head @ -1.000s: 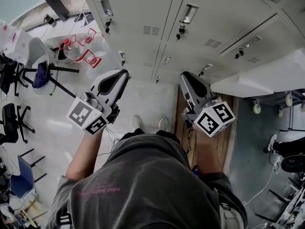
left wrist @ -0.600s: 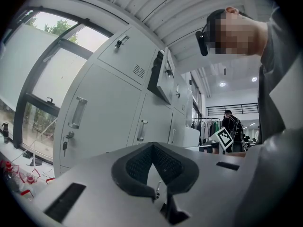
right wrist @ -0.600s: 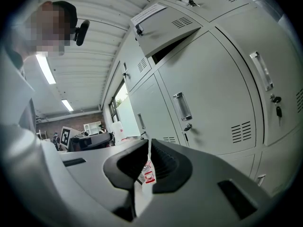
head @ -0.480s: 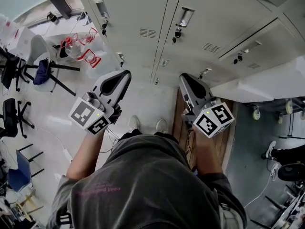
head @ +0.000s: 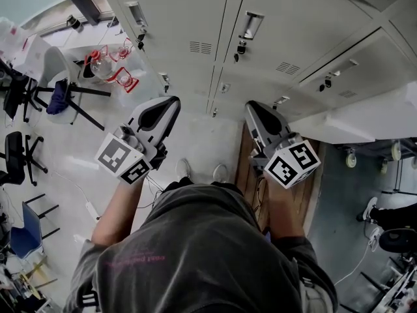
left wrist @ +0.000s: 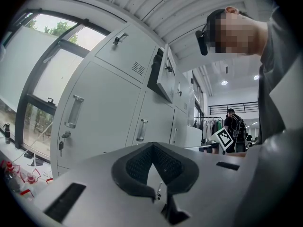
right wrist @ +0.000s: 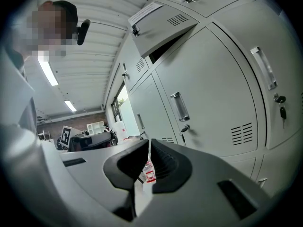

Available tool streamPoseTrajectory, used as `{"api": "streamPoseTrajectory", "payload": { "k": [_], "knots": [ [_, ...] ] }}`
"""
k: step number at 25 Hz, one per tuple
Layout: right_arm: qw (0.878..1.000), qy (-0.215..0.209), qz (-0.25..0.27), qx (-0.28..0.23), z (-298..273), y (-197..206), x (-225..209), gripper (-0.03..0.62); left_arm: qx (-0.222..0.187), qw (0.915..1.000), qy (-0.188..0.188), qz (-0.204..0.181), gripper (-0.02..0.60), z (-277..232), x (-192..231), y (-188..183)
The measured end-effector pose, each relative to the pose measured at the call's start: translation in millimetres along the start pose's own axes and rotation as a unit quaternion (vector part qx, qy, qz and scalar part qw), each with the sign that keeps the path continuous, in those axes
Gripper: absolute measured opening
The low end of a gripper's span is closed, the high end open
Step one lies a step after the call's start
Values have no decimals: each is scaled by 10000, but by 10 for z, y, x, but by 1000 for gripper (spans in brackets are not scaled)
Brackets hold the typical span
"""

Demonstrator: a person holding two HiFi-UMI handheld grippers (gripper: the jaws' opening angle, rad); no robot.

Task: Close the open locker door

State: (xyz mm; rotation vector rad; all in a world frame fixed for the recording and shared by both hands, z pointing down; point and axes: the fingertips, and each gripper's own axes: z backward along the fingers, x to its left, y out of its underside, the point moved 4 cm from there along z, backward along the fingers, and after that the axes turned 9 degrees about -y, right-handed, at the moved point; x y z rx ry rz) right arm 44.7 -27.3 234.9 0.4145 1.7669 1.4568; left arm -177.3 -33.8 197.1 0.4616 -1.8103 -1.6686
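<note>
Right in front of the lockers [head: 189, 12], both grippers hang in the air, not touching anything. The left gripper [head: 171, 101] has its jaws pinched together and empty, and the right gripper [head: 251, 105] is basically the same, just a hairline slit between the pads. The open locker door [head: 365, 116] sticks out higher up the lockers, off to the right, well apart from both grippers.

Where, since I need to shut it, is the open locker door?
Head view: the open locker door juts out at the right edge, just right of the right gripper; it belongs to the upper row.
</note>
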Motion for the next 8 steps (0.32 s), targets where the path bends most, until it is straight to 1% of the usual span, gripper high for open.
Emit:
{"api": "streamPoseTrajectory", "payload": {
  "k": [8],
  "knots": [
    [10000,-67,-24,41,-73,9,-44,31,18,10000,-57,16,14,-26,40,17]
  ]
}}
